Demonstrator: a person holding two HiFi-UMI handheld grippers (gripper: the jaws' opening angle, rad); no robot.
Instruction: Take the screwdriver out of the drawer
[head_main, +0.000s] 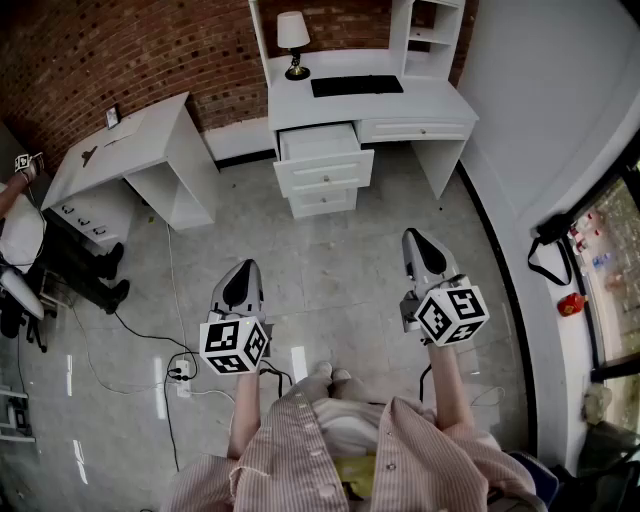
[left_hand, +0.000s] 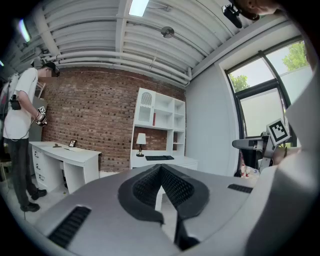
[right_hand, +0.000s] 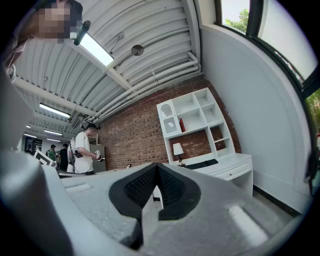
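A white desk (head_main: 420, 100) stands by the brick wall across the floor, well ahead of both grippers. Its top left drawer (head_main: 318, 143) is pulled out; the inside looks white, and no screwdriver shows in any view. My left gripper (head_main: 243, 268) is held out over the floor, jaws together and empty. My right gripper (head_main: 418, 238) is level beside it, also shut on nothing. In the left gripper view the left gripper's (left_hand: 161, 167) tips meet and point at the desk (left_hand: 165, 161). In the right gripper view the right gripper (right_hand: 157, 166) shows the same closed tips.
A lamp (head_main: 293, 40) and a dark keyboard (head_main: 356, 85) sit on the desk. A second white desk (head_main: 130, 150) stands at the left, with a person (left_hand: 20, 145) beside it. Cables and a power strip (head_main: 180, 375) lie on the floor near my left foot. Windows line the right wall.
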